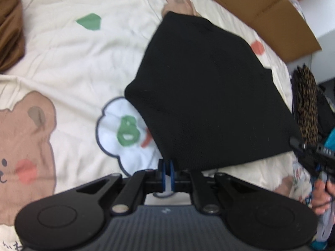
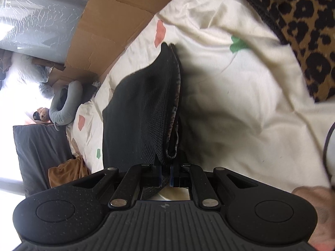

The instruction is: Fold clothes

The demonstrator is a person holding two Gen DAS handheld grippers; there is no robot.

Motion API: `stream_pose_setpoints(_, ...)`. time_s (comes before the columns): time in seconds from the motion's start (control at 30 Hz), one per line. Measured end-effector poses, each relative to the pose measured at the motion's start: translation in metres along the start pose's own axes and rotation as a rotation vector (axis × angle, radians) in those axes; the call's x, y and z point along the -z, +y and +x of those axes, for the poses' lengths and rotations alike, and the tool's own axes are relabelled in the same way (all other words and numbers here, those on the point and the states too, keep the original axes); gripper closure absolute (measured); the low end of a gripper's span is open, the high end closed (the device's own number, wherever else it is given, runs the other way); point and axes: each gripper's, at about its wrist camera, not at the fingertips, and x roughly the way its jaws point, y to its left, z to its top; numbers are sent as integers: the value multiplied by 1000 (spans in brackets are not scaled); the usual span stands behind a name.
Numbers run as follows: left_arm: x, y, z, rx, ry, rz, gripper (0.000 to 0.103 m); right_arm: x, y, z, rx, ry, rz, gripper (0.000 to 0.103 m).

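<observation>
Left wrist view: left gripper (image 1: 167, 172) pressed together, pinching near corner of black garment (image 1: 209, 96). Garment folded, slanting up off cream cartoon-print bedsheet (image 1: 69, 62). Brown cloth (image 1: 10, 35) far left of garment; cardboard (image 1: 261, 6) beyond it; leopard-print fabric (image 1: 306, 104) at its right edge. Right gripper (image 2: 165, 172) clamped on garment's (image 2: 142, 113) other near corner, knit layers bunched between blue pads. Hand (image 1: 321, 196) just behind.
</observation>
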Motion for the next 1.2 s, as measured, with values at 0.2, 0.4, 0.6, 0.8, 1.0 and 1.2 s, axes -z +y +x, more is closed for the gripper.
stream_pose_setpoints(0.2, 2, -15, 8, 27, 78, 26, 99, -8, 1, -9, 47, -37, -19, 99)
stream_pose_setpoints(0.4, 7, -24, 22, 55, 143, 28, 99, -22, -1, -14, 70, -65, -18, 99)
stream_pose_setpoints(0.6, 7, -36, 34, 72, 208, 5, 99, -35, 0, -12, 96, -76, -33, 99)
stream_pose_setpoints(0.8, 13, -54, 46, 103, 279, -23, 99, -49, -3, -14, 120, -101, -37, 99)
stream_pose_setpoints(1.0, 21, -75, 58, 144, 331, -44, 99, -63, -6, -14, 146, -123, -48, 99)
stream_pose_setpoints(1.2, 32, -95, 63, 187, 364, -32, 99, -74, -8, -19, 170, -139, -46, 99)
